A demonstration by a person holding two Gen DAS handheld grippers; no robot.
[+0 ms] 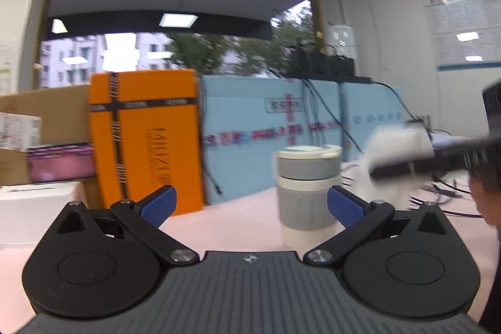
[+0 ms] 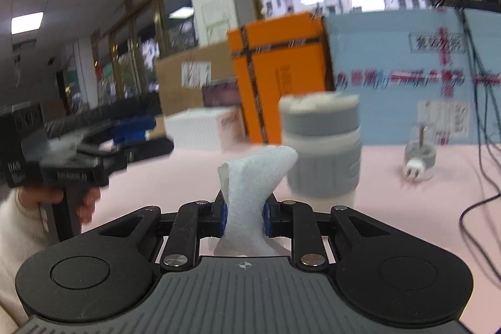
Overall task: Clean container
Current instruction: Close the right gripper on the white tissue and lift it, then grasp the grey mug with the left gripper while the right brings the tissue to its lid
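A grey and white container [image 1: 305, 187] stands upright on the pink table [image 1: 238, 221], with a white lid on top. My left gripper [image 1: 250, 204] is open; the container stands just beyond its right fingertip, apart from the blue pads. The same container [image 2: 321, 146] appears ahead and to the right in the right wrist view. There my right gripper [image 2: 244, 213] is shut on a white paper towel [image 2: 250, 177], which sticks up between the blue pads. That towel [image 1: 397, 158] and right gripper show blurred at the right of the left wrist view.
An orange box [image 1: 147, 140], a blue foam board [image 1: 275, 130] and cardboard boxes [image 1: 47, 115] stand along the table's far side. A white box [image 1: 37, 208] sits at the left. Black cables [image 2: 482, 171] and a small grey plug-like part [image 2: 418, 160] lie to the right. A hand [image 2: 84, 202] holds the left gripper.
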